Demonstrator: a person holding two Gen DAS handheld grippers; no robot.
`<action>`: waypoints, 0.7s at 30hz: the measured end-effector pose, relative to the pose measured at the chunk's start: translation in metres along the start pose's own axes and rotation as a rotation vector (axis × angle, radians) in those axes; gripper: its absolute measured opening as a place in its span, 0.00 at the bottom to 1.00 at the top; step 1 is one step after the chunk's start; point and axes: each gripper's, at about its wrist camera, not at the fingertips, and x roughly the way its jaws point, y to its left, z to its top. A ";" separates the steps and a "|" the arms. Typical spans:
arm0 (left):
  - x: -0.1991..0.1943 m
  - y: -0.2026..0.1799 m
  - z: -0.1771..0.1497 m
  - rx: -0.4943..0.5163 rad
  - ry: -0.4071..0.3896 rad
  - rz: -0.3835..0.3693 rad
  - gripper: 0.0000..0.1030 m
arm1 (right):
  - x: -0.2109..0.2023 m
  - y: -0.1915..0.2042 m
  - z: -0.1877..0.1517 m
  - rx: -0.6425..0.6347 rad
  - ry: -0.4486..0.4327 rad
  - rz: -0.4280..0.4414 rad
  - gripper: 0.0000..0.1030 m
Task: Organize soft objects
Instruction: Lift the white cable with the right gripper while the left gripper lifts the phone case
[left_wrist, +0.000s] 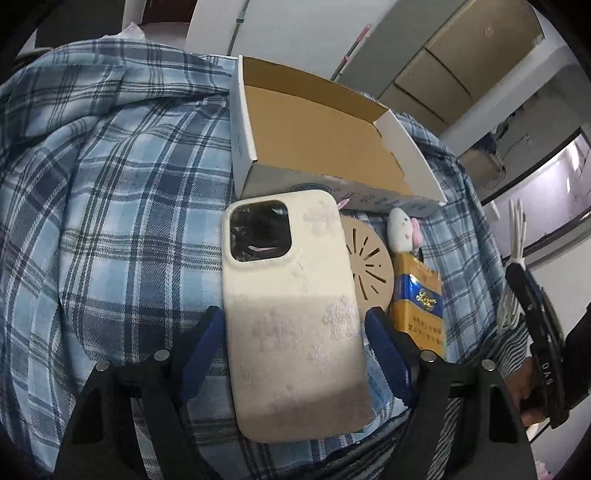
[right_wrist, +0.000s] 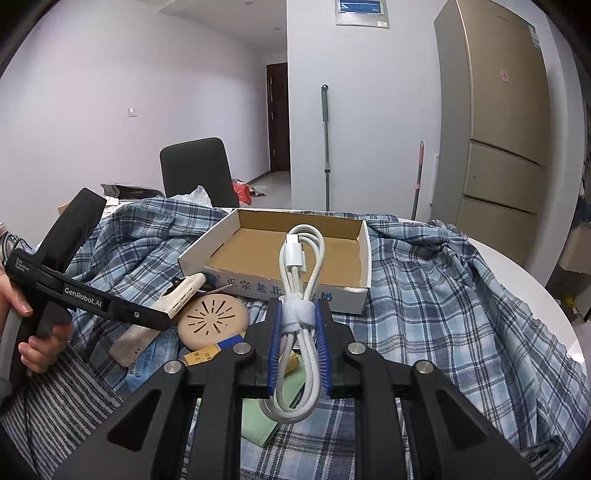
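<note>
My left gripper (left_wrist: 293, 321) is shut on a cream soft phone case (left_wrist: 291, 306) and holds it above the cloth; it also shows in the right wrist view (right_wrist: 162, 314). My right gripper (right_wrist: 298, 317) is shut on a coiled white cable (right_wrist: 301, 295) bound with a white strap, in front of the open cardboard box (right_wrist: 364, 258). The box (left_wrist: 243, 147) is empty and stands just beyond the case. A small white and pink plush toy (left_wrist: 404, 230) lies by the box's front corner.
A blue plaid cloth (left_wrist: 110, 221) covers the round table. A beige slotted disc (right_wrist: 212, 317), a yellow and blue packet (left_wrist: 419, 302) and a green sheet (right_wrist: 262, 421) lie near the grippers. A black chair (right_wrist: 197, 170) stands behind the table, a fridge (right_wrist: 495, 122) at the right.
</note>
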 end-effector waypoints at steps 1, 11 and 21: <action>0.001 -0.002 0.000 0.006 0.004 0.010 0.78 | 0.001 0.000 0.000 0.000 0.003 0.000 0.16; 0.002 -0.014 0.000 0.055 -0.009 0.113 0.73 | 0.001 -0.001 0.000 0.009 0.004 0.002 0.16; -0.037 -0.044 -0.028 0.193 -0.115 0.191 0.73 | -0.002 -0.002 0.000 0.012 -0.004 0.008 0.16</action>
